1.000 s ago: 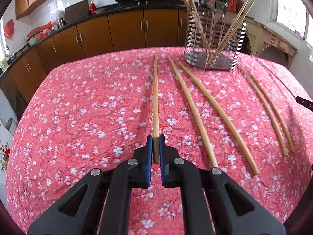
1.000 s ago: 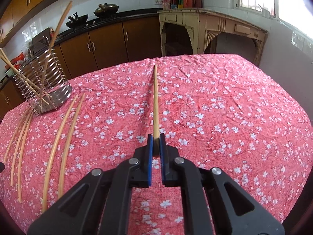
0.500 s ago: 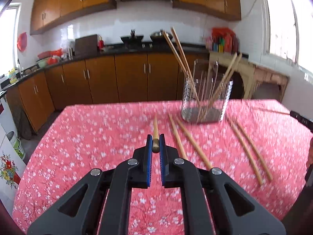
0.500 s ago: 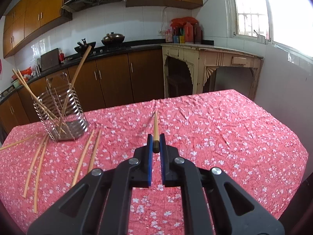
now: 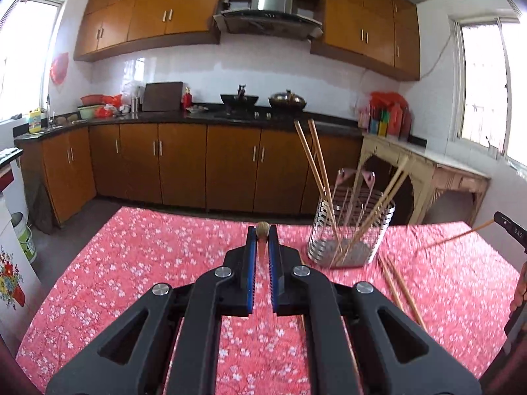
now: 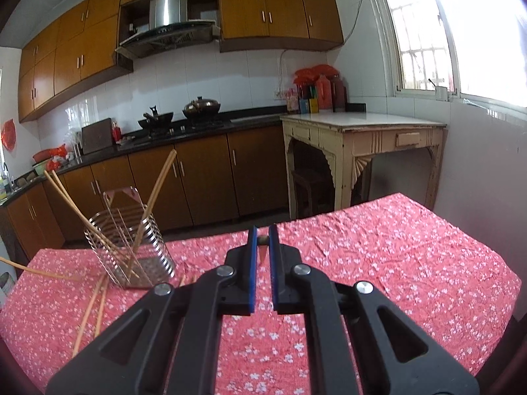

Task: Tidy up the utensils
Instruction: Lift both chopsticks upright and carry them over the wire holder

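Now each gripper, left [image 5: 262,240] and right [image 6: 262,242], nearly closed (chopstick [image 5: 262,228] pinched end-on).

No lettering anywhere is clear enough to read.

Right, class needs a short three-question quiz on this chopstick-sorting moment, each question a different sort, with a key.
1. True or false: the left gripper has its jaws shut on a chopstick.
2. Multiple choice: the wire holder stands on
A. the kitchen counter
B. the red floral tablecloth
C. the cream side table
3. Fill in: the loose chopsticks on the cloth lie to the ____ of the right gripper in its own view.

Key:
1. True
2. B
3. left
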Action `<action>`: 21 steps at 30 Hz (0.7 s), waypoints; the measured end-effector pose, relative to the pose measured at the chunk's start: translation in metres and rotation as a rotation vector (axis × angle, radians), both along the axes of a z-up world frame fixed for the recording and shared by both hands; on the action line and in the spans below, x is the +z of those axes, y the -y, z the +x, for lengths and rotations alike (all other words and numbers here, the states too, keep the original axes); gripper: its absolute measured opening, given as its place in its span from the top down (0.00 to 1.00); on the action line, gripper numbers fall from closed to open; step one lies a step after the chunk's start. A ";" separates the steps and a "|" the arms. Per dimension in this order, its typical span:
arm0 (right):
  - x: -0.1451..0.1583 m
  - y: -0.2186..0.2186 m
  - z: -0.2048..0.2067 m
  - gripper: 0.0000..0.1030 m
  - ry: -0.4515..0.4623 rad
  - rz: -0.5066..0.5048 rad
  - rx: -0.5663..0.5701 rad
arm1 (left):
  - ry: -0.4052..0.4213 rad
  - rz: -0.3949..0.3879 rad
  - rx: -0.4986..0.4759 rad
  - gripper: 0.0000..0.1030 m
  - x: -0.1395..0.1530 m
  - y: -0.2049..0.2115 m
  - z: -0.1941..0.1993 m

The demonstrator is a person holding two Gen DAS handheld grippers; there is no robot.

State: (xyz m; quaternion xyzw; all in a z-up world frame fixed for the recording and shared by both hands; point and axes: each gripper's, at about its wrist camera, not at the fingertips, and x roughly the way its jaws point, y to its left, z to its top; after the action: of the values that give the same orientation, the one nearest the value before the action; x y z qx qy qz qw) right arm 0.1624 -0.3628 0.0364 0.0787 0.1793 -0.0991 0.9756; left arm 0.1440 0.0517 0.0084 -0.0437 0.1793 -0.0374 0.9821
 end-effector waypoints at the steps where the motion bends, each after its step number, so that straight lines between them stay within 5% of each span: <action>1: 0.004 -0.001 0.000 0.92 0.012 0.000 0.002 | 0.006 -0.004 0.002 0.93 0.002 -0.001 -0.001; 21: 0.052 -0.019 -0.010 0.92 0.135 0.018 0.080 | 0.110 -0.030 0.003 0.93 0.038 0.000 -0.006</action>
State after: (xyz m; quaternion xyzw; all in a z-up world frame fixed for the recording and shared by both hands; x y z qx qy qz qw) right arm 0.1526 -0.3433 0.0888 0.0867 0.1168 -0.0528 0.9880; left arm 0.1381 0.0519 0.0460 -0.0567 0.1242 -0.0408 0.9898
